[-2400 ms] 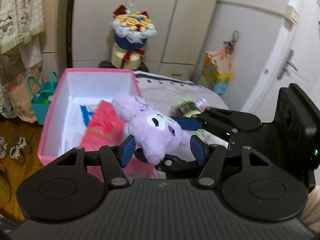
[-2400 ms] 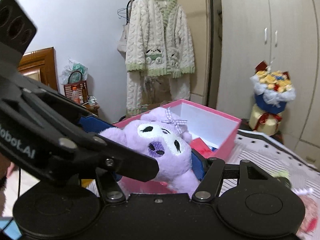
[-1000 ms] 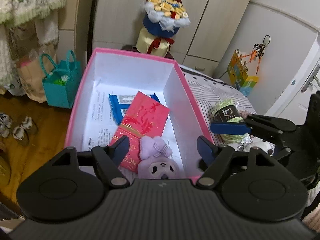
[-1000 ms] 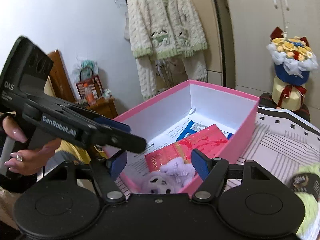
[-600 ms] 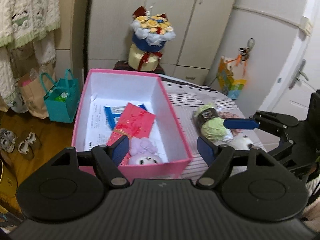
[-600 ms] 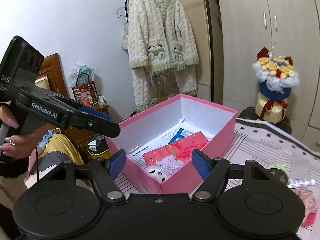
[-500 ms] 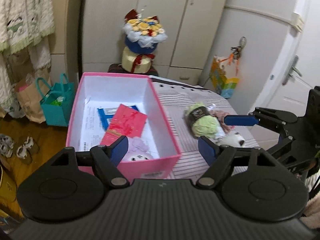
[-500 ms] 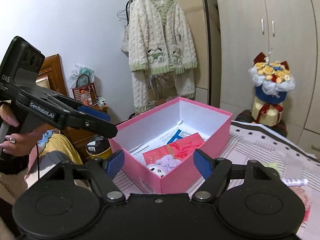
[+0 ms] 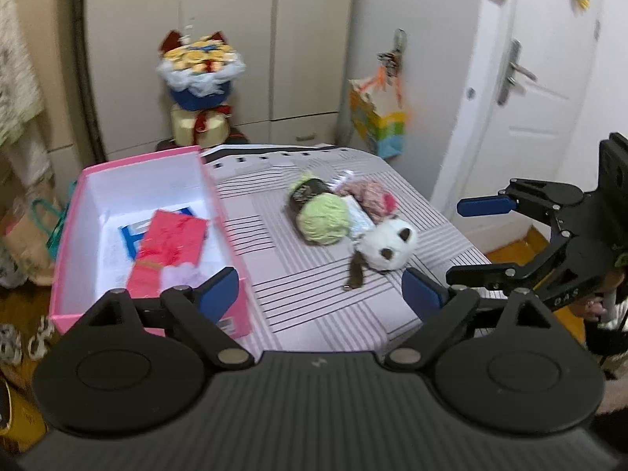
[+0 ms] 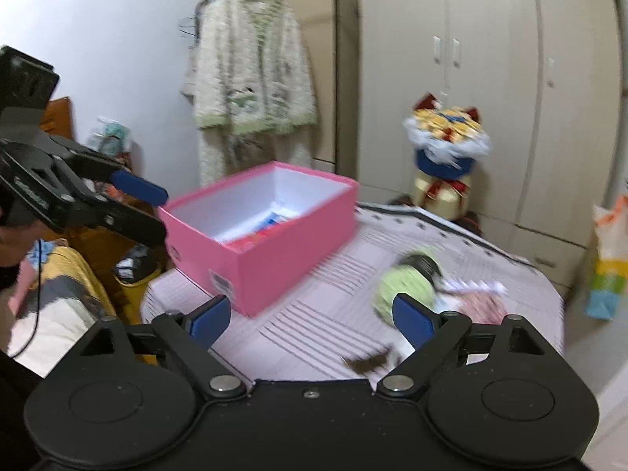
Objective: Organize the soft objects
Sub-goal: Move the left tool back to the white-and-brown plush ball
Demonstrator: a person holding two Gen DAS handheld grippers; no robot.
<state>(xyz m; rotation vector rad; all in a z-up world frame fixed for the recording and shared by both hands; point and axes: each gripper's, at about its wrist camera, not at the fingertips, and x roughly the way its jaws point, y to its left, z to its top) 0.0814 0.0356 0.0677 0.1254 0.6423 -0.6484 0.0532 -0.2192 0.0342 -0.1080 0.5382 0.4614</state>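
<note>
A pink box (image 9: 78, 204) (image 10: 290, 231) stands on the left of a striped cloth (image 9: 314, 274); a red packet (image 9: 172, 239) and a pale purple plush (image 9: 180, 274) lie inside. To its right lie a green yarn ball (image 9: 324, 221) (image 10: 404, 282), a pink knitted piece (image 9: 371, 194) (image 10: 482, 306) and a white panda plush (image 9: 388, 245). My left gripper (image 9: 320, 294) hovers near the cloth's front edge, jaws opening, nothing between them. My right gripper (image 10: 312, 320) is likewise opening and empty, with the yarn just beyond its right pad.
A flower bouquet on a gold box (image 9: 200, 90) (image 10: 445, 157) stands before the wardrobe (image 9: 235, 39). A colourful gift bag (image 9: 376, 121) hangs at the right. A knitted cardigan (image 10: 251, 78) hangs on the left wall. A teal bag (image 9: 55, 223) and shoes sit on the floor.
Both grippers let go of the purple plush, which now lies in the pink box. They have drawn back and swung right towards the yarn and panda, and their jaws have widened.
</note>
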